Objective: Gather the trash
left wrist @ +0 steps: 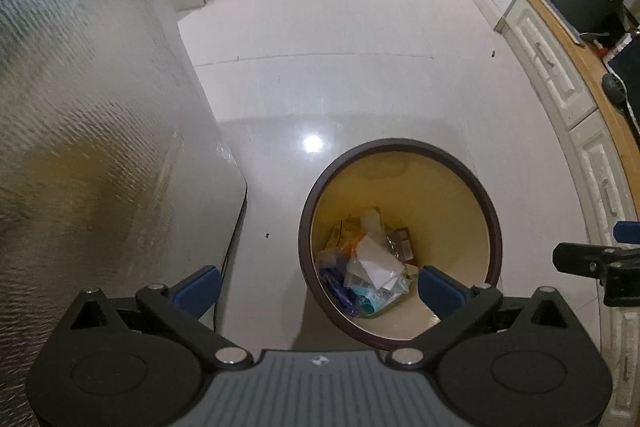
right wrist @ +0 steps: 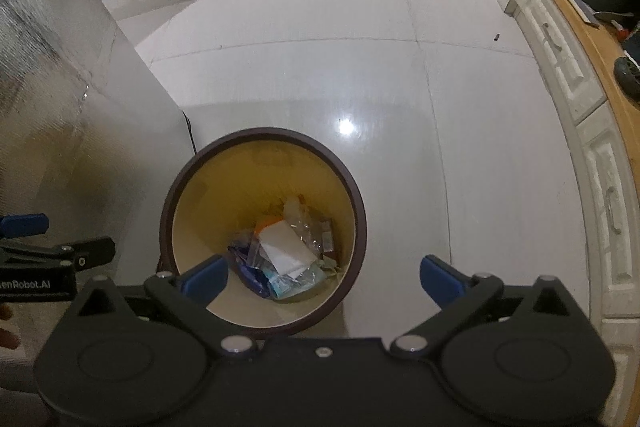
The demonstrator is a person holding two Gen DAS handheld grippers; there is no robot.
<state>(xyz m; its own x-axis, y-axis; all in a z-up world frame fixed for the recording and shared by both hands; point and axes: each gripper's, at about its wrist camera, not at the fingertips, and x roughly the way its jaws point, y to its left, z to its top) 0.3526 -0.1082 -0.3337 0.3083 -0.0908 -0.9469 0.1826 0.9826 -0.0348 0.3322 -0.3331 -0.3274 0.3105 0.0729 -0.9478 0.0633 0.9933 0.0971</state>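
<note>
A round bin with a dark brown rim (left wrist: pixel 400 143) and yellow inside stands on the pale tiled floor; it also shows in the right wrist view (right wrist: pixel 264 135). Trash lies at its bottom (left wrist: pixel 368 267) (right wrist: pixel 280 255): white paper, clear plastic, blue and orange wrappers. My left gripper (left wrist: pixel 320 287) is open and empty, held above the bin's near left side. My right gripper (right wrist: pixel 324 277) is open and empty, above the bin's near right side. Each gripper's edge shows in the other's view.
A textured silver appliance (left wrist: pixel 80 107) stands close on the left. White cabinet drawers (left wrist: pixel 560 83) under a wooden counter (left wrist: pixel 600 83) run along the right. A small dark speck (left wrist: pixel 493 53) lies on the floor far right. A corridor opens ahead.
</note>
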